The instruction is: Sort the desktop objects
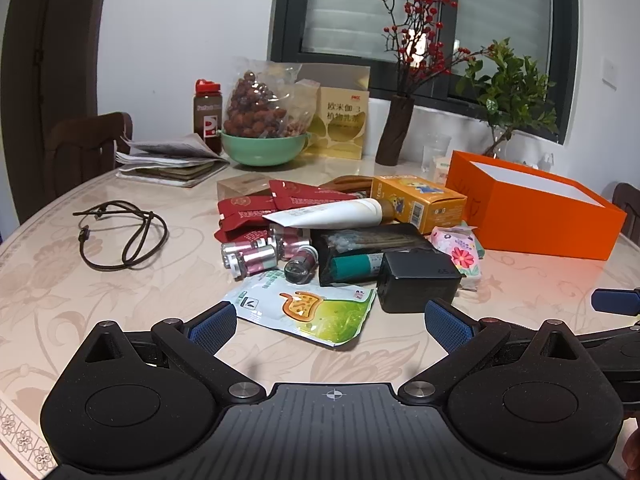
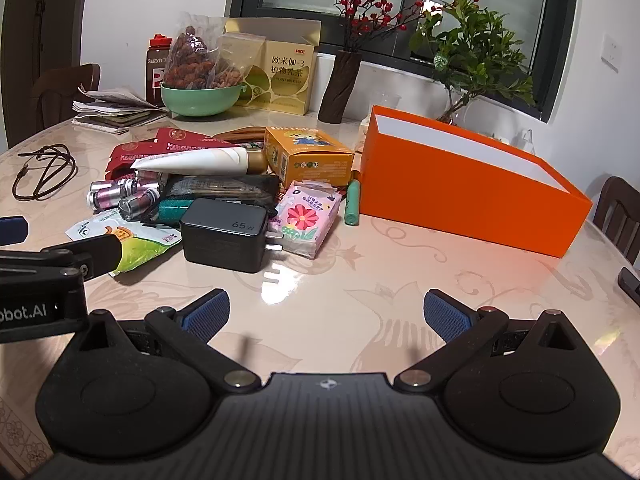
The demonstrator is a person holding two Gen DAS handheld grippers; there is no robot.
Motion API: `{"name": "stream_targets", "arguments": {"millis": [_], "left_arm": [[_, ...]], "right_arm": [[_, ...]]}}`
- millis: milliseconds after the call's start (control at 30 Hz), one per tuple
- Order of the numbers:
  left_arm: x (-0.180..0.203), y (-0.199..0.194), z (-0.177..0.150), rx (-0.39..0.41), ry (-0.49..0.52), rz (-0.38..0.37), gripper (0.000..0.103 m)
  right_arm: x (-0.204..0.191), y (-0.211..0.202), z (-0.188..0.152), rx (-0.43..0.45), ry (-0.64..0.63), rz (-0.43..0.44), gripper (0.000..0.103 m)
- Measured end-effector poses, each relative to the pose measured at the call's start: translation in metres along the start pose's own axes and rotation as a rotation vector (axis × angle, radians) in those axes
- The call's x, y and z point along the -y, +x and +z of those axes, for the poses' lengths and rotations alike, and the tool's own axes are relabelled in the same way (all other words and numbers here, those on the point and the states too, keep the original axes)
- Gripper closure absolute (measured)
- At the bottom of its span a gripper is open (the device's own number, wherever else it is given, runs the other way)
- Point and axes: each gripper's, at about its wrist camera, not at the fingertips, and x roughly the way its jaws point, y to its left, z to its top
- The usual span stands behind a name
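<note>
A pile of small objects lies mid-table: a black 65W charger, a green snack sachet, silver-pink vials, a white tube, red packets, a yellow carton, a flowered tissue pack and a green pen. An open orange box stands right of the pile. My left gripper is open and empty just before the sachet. My right gripper is open and empty over bare table.
A brown cord lies left. At the back are papers, a green bowl with bagged snacks, a red-capped bottle, a tea box, a brown vase and a plant. Chairs stand around the table.
</note>
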Motion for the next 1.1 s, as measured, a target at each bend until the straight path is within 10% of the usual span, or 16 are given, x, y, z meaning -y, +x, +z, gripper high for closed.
{"name": "stream_targets", "arguments": {"millis": [1100], "left_arm": [[0.0009, -0.0050, 0.0006, 0.008, 0.012, -0.001, 0.000]], "right_arm": [[-0.0023, -0.0025, 0.0004, 0.004, 0.000, 0.006, 0.000]]}}
